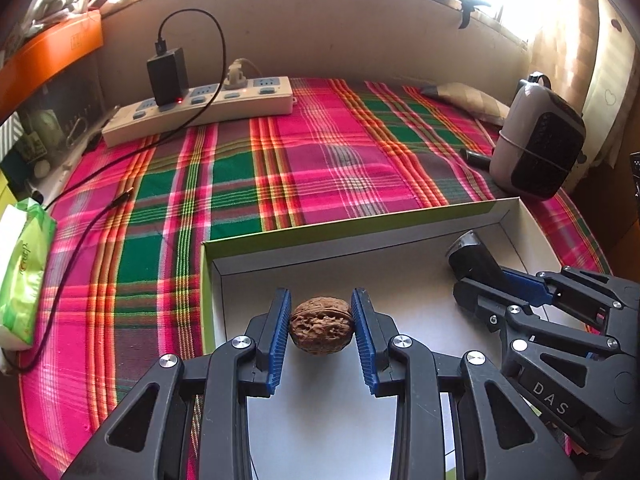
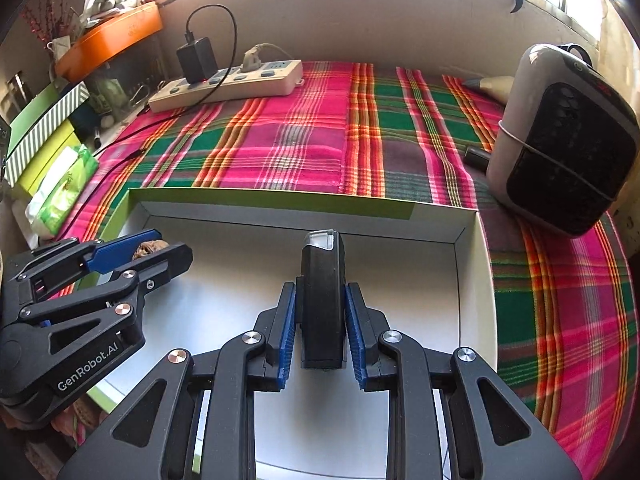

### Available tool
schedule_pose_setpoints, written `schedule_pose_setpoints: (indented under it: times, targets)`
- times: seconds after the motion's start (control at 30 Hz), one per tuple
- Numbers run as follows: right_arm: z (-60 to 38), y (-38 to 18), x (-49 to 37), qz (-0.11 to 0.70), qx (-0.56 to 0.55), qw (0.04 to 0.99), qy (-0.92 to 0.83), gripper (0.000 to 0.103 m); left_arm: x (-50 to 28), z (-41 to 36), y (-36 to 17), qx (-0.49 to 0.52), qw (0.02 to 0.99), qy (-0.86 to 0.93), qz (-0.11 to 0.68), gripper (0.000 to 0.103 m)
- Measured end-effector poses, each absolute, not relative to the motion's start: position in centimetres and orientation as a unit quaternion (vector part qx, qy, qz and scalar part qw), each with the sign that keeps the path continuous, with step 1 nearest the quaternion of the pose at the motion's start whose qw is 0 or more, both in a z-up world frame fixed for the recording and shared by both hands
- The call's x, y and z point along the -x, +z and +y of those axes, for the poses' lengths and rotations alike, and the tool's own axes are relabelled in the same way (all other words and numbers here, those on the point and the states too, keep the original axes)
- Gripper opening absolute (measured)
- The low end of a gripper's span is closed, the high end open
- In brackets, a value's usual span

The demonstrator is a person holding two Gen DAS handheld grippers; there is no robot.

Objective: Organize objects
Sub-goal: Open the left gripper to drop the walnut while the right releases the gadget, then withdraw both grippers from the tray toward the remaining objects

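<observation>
While both loads hang over the open box (image 1: 516, 216), I judge the sorting about half done: two things lifted, neither set down

My left gripper (image 1: 321, 322) pinches a walnut (image 1: 321, 326) by its ends, long axis left to right, above the box's near left; my right gripper (image 2: 320, 320) clamps a black lighter-like device (image 2: 322, 300), long axis pointing far, clear cap leading, over the middle. What's left is lowering and releasing them; a small dark cylinder (image 1: 476, 158) lies by the heater (image 1: 538, 144)

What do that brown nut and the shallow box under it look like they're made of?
The walnut, clamped in the left gripper, has a natural woody shell: matte brown, wrinkled, with a seam. The box looks like thin cardboard: flat folded walls, white matte inside, green outside.
</observation>
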State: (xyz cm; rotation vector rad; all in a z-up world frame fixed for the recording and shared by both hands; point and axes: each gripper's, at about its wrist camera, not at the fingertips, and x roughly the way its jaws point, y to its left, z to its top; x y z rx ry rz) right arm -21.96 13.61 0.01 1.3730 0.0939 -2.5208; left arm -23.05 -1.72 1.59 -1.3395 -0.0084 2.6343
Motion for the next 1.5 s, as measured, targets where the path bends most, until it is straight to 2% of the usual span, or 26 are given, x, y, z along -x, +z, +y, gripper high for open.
schedule_pose_setpoints:
  times: [0.6,0.63,0.7,0.77,1.5]
  targets:
    - [13.3,0.0,21.9,0.032,-0.471,0.135,-0.871,0.026,23.2,-1.5,1.4,0.452,0.090,0.888,0.006,0.030]
    - [13.3,0.0,21.9,0.032,-0.470,0.136,-0.871,0.027,23.1,-1.6,1.4,0.452,0.090,0.888,0.005,0.031]
    - [13.4,0.1,21.7,0.032,-0.468,0.134,-0.873,0.036,23.0,-1.7,1.5,0.452,0.087,0.888,0.004,0.033]
    - [13.4,0.3,21.6,0.031,-0.465,0.133,-0.875,0.038,22.8,-1.7,1.6,0.451,0.087,0.888,0.003,0.034]
    - [14.0,3.2,16.1,0.028,-0.430,0.132,-0.893,0.038,16.8,-2.6,4.6,0.419,0.083,0.904,0.001,0.037]
